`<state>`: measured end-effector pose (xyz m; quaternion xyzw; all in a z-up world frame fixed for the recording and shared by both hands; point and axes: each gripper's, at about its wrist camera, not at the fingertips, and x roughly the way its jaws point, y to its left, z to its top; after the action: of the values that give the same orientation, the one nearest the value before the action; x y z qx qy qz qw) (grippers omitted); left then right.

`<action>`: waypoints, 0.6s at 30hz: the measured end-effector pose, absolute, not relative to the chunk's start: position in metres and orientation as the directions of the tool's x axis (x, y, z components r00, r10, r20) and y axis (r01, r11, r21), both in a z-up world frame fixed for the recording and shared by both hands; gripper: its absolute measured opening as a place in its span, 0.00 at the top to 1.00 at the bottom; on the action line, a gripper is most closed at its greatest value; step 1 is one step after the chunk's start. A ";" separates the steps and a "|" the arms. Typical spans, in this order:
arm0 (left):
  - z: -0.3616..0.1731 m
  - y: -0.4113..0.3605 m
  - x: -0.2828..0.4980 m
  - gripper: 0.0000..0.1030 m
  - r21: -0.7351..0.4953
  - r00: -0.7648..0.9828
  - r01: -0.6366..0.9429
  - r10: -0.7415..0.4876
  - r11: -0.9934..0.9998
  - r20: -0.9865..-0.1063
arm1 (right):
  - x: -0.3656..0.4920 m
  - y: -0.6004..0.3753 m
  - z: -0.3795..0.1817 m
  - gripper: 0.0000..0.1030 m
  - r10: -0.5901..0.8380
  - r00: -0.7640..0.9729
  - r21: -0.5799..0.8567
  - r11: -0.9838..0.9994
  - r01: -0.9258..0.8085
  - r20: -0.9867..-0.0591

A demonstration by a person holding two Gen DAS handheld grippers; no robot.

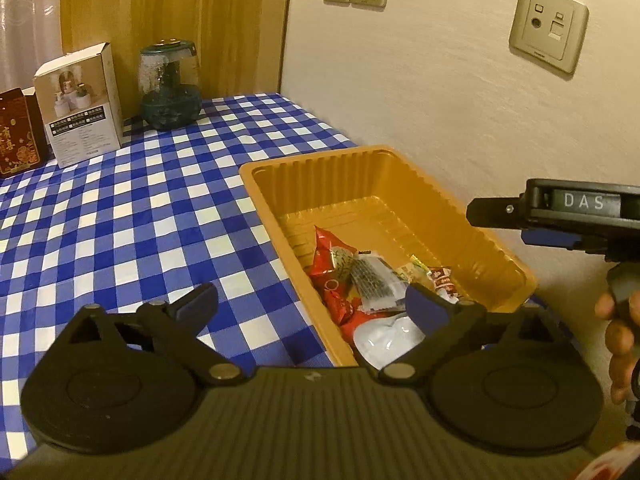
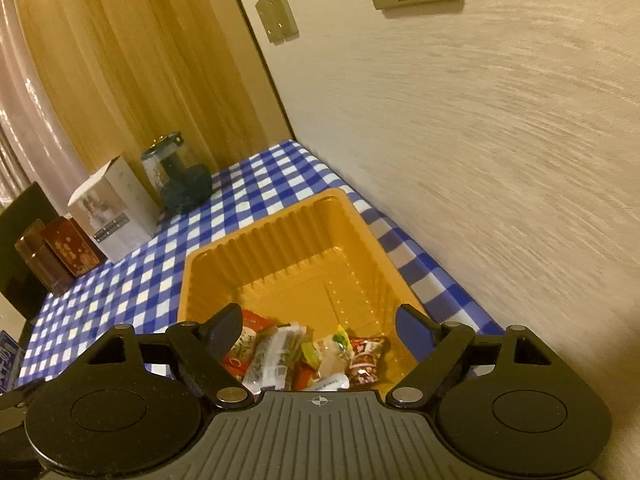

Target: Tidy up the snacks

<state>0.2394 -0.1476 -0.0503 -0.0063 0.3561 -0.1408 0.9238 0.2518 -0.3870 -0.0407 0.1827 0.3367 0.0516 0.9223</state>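
At the near end of the orange tray [image 1: 384, 184], the snacks [image 1: 360, 280] lie heaped together: red packets, a clear wrapper with dark print, a pale green-and-yellow one and a small brown-red one [image 2: 366, 358]. A clear white pack [image 1: 384, 338] sits closest, against the tray's near wall. The far half of the tray floor is bare. The tray's long axis runs from the near side toward the far right, roughly along the wall, and its long right rim lies close to the table's wall-side edge.

The left gripper [image 1: 312, 306] has its jaws spread wide and holds nothing; its left finger hangs over the checked tablecloth [image 1: 120, 220] and its right finger over the snack heap, so the gripper straddles the tray's left rim. Whether the right finger touches a packet cannot be told. The right gripper [image 2: 322, 330] is also wide open and empty, its fingers set on either side of the heap above the tray's near end. In the left wrist view its black body shows at the right edge, above the tray's right rim.

Farther back, toward the table's far left corner, stand a dark glass jar [image 1: 170, 84], a white carton [image 1: 78, 106] and a red box [image 1: 18, 130] in a row before the wooden panel.
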 end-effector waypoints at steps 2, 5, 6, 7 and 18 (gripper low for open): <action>-0.047 -0.147 0.235 0.00 -0.110 0.707 0.250 -0.259 0.962 -0.658 | 0.248 -0.387 -0.038 0.19 0.215 0.768 0.365 0.931 0.026 -0.604; -0.041 -0.147 0.227 0.00 -0.098 0.708 0.241 -0.244 0.966 -0.662 | 0.241 -0.386 -0.032 0.19 0.212 0.768 0.355 0.935 0.021 -0.605; -0.039 -0.146 0.224 0.00 -0.097 0.710 0.239 -0.242 0.966 -0.661 | 0.237 -0.385 -0.030 0.19 0.211 0.768 0.353 0.935 0.021 -0.605; -0.037 -0.145 0.221 0.00 -0.096 0.712 0.234 -0.238 0.967 -0.661 | 0.235 -0.385 -0.029 0.19 0.212 0.767 0.351 0.936 0.018 -0.606; -0.017 -0.131 0.181 0.00 -0.106 0.728 0.182 -0.207 0.978 -0.654 | 0.192 -0.374 -0.014 0.19 0.209 0.757 0.301 0.954 -0.016 -0.620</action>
<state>0.1809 -0.1311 -0.0172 -0.0171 0.3536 -0.1046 0.9294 0.1918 -0.3736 -0.0142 0.1398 0.3434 0.0607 0.9267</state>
